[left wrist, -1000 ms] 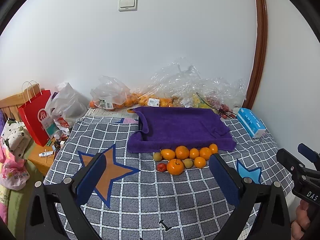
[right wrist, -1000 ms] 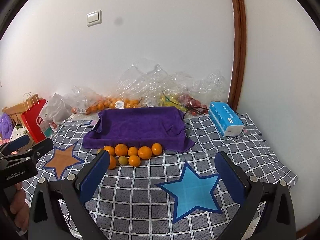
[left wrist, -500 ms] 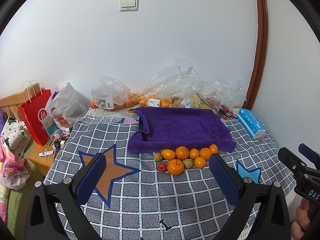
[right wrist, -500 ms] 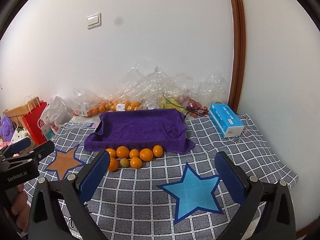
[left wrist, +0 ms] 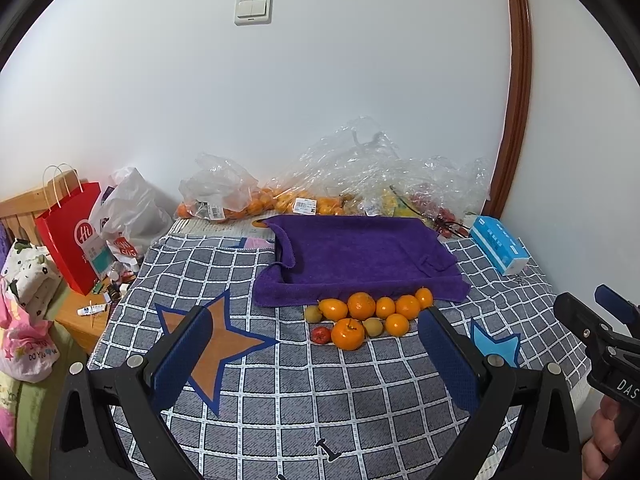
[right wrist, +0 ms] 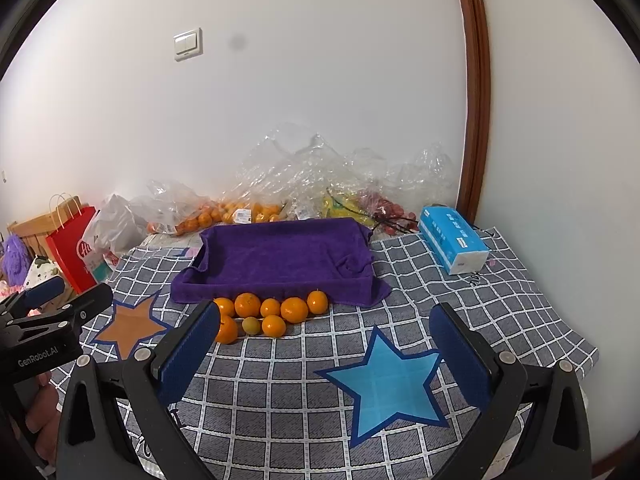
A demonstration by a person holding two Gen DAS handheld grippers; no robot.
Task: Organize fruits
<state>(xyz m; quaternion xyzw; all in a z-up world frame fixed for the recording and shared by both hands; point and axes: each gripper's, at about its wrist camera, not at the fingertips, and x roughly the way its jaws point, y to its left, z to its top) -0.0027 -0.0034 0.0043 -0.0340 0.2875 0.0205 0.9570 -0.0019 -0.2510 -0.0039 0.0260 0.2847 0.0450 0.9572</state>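
Observation:
Several oranges (left wrist: 361, 305) (right wrist: 294, 309), two small green-yellow fruits (left wrist: 373, 326) (right wrist: 251, 325) and one small red fruit (left wrist: 321, 335) lie in a cluster on the checked cloth, against the front edge of a tray draped in a purple towel (left wrist: 360, 252) (right wrist: 280, 256). My left gripper (left wrist: 316, 364) is open and empty, held above the cloth short of the fruits. My right gripper (right wrist: 324, 356) is open and empty, over a blue star patch, to the right of the cluster. The right gripper's left finger hides part of one orange.
Clear plastic bags of fruit (left wrist: 320, 196) (right wrist: 280, 196) lie along the wall behind the tray. A blue tissue pack (left wrist: 500, 244) (right wrist: 452, 240) lies at the right. A red paper bag (left wrist: 72, 236) and clutter stand left of the bed edge.
Both grippers have drifted slightly forward toward the fruits; the view shifts a little. Nothing was grasped or released.

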